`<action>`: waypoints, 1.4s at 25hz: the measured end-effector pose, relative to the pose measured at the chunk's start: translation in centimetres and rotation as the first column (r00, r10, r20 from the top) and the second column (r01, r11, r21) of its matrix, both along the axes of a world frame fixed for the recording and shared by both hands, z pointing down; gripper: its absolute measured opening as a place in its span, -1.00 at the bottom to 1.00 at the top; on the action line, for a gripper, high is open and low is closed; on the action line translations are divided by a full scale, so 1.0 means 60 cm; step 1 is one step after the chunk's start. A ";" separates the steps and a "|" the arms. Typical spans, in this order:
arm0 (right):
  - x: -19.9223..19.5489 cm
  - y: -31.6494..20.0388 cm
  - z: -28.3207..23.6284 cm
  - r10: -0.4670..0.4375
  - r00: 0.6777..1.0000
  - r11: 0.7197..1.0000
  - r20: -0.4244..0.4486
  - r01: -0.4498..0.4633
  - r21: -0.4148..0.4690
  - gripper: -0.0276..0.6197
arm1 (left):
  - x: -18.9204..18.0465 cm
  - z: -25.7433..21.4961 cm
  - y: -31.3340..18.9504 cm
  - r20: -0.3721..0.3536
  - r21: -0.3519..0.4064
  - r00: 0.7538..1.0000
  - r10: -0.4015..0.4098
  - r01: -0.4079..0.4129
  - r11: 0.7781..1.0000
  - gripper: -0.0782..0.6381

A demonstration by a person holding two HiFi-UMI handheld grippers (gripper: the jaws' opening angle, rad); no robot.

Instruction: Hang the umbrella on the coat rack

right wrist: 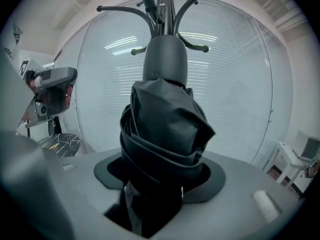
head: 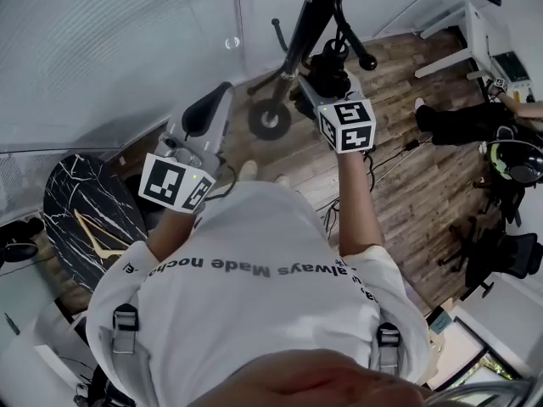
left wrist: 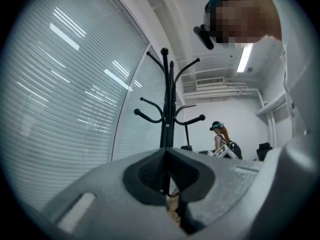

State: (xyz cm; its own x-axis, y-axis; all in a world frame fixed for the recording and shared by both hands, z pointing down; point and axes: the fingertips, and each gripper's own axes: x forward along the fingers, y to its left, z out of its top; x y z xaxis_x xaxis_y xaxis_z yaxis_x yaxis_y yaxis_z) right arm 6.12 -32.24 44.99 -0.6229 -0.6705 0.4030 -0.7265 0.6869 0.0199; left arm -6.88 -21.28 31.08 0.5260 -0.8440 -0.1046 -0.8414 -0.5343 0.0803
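One creased, tightly rolled black umbrella (right wrist: 165,129)

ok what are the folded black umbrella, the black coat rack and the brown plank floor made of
Folded black umbrella: thin synthetic cloth, probably; soft creases, dull sheen. Its grey rounded end looks like matte plastic. Black coat rack: likely painted metal; slim curved arms, smooth finish. Brown plank floor: wood or wood-look laminate; grain shows.
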 end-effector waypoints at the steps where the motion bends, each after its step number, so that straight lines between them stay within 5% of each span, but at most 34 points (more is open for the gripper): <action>1: -0.003 0.004 0.005 -0.015 1.000 1.000 0.010 0.015 -0.005 -0.08 | 0.003 0.000 0.003 -0.001 -0.001 1.000 -0.004 0.004 1.000 -0.77; 8: -0.012 0.022 0.022 -0.079 0.994 0.996 0.080 0.081 -0.030 -0.02 | 0.019 0.007 0.006 0.002 -0.011 1.000 -0.024 0.024 1.000 -0.77; 14: 0.021 0.034 -0.041 -0.038 0.986 0.998 0.161 0.031 0.048 0.13 | 0.032 0.003 0.009 0.005 -0.011 1.000 -0.014 0.014 1.000 -0.77; 19: 0.070 0.071 -0.125 0.008 0.977 0.989 0.213 -0.040 0.145 -0.07 | 0.040 0.002 0.010 0.009 -0.003 1.000 0.003 -0.003 1.000 -0.77; 35: 0.096 0.221 -0.231 0.025 0.968 0.967 0.250 -0.087 0.240 -0.54 | 0.056 -0.015 0.024 -0.003 0.014 0.997 0.079 -0.079 0.997 -0.77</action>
